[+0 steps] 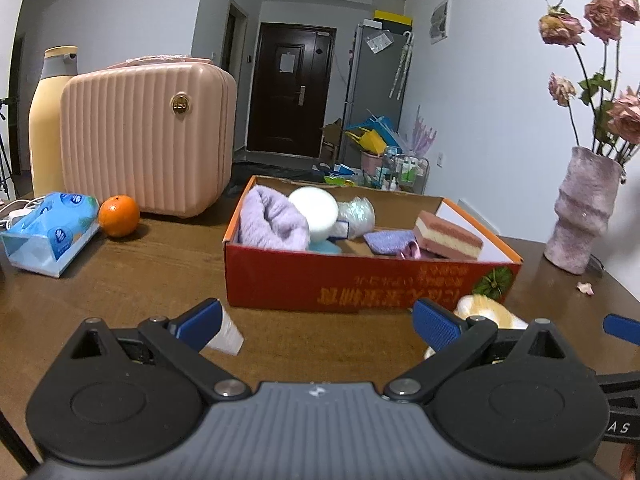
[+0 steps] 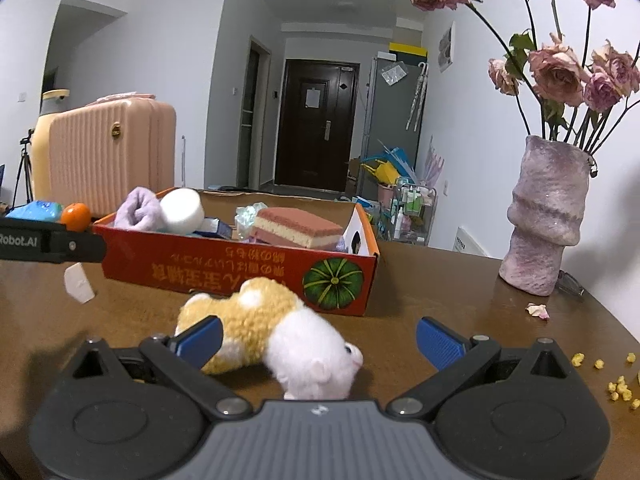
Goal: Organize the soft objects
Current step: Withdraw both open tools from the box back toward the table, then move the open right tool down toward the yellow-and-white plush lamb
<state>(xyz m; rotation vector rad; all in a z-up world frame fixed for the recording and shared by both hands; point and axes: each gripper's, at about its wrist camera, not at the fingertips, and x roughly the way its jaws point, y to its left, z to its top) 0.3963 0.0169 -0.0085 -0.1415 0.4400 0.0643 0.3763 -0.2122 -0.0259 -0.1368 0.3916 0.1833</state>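
Observation:
A red cardboard box (image 1: pixel 360 280) (image 2: pixel 224 264) sits on the brown table and holds a lilac towel (image 1: pixel 272 220), a white foam puck (image 1: pixel 314 210), a pink-and-yellow sponge (image 1: pixel 448 236) (image 2: pixel 300 226) and a small purple cloth (image 1: pixel 388 240). A tan-and-white plush toy (image 2: pixel 272 328) lies on the table in front of the box, between the open jaws of my right gripper (image 2: pixel 320 334), not gripped. It shows partly in the left wrist view (image 1: pixel 486 312). My left gripper (image 1: pixel 316 322) is open and empty before the box. A white scrap (image 1: pixel 226 334) (image 2: pixel 80 282) lies by its left finger.
A pink ribbed case (image 1: pixel 148 136), a cream bottle (image 1: pixel 50 116), a tissue pack (image 1: pixel 48 232) and an orange (image 1: pixel 119 216) stand at the left. A purple vase (image 2: pixel 548 216) with dried roses stands at the right. Yellow crumbs (image 2: pixel 620 388) and a petal (image 2: pixel 538 310) lie nearby.

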